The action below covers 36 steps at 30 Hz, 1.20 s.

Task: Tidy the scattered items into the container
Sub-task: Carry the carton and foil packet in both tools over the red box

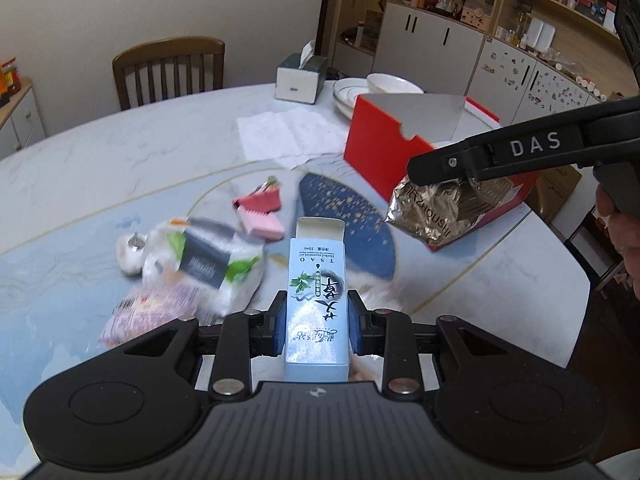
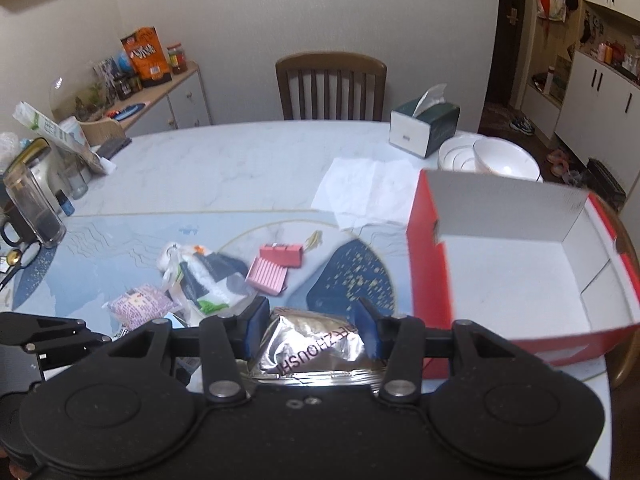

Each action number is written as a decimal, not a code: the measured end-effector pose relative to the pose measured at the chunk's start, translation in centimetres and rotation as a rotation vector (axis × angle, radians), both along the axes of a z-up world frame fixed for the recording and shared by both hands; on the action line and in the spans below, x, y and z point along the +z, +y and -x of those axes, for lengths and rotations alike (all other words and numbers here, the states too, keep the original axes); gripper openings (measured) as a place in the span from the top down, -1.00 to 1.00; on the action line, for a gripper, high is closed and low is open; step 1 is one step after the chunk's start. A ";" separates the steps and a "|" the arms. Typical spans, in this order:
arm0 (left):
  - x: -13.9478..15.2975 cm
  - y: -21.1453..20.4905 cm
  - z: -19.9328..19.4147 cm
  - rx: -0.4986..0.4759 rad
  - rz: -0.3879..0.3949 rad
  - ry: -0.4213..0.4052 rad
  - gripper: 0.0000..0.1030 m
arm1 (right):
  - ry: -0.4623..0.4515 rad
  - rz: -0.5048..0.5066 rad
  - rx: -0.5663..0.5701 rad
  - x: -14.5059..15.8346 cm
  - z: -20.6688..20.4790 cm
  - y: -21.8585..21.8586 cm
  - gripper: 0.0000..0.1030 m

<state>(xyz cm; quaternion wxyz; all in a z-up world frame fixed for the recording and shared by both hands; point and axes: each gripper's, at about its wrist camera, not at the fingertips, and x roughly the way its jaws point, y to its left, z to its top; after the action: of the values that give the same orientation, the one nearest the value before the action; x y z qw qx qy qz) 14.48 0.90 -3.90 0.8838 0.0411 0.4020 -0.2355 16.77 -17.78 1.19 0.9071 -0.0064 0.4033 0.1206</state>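
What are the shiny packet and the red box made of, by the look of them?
Shiny packet: likely metallised foil or plastic film, since it is crinkled and mirror-bright. Red box: looks like cardboard, glossy red outside, matt white inside, with folded flaps.

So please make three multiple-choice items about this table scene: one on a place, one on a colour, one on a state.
1. Where does the tissue box stand?
A. inside the red box
B. on the table, near the stacked bowls
C. on the chair

2. What colour is the outside of the open container?
A. red
B. green
C. black

3. What does the left claw grip?
A. nothing
B. a pink comb
C. a light blue carton

Answers: B, it sits on the tabletop beside the white bowls; A, its outer walls are red; C, the pads press the carton's sides.
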 end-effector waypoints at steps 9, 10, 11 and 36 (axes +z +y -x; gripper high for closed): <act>3.0 -5.0 -1.1 -0.019 -0.011 -0.040 0.46 | -0.034 -0.019 0.020 2.4 -1.7 -6.2 0.10; 3.2 -5.7 -1.3 -0.021 -0.014 -0.048 0.46 | -0.041 -0.017 0.018 2.6 -1.9 -6.9 0.10; 3.5 -6.4 -1.5 -0.024 -0.018 -0.056 0.46 | -0.048 -0.016 0.015 2.8 -2.1 -7.7 0.10; 3.1 -22.3 -9.1 -0.131 -0.161 -0.077 0.46 | -0.050 0.035 -0.058 -0.9 -7.7 -21.6 0.10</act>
<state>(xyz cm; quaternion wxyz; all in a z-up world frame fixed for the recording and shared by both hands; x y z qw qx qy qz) 23.55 -21.43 -0.84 0.8752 0.1472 0.3820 -0.2578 24.45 -39.39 0.33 0.9197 -0.0137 0.3827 0.0869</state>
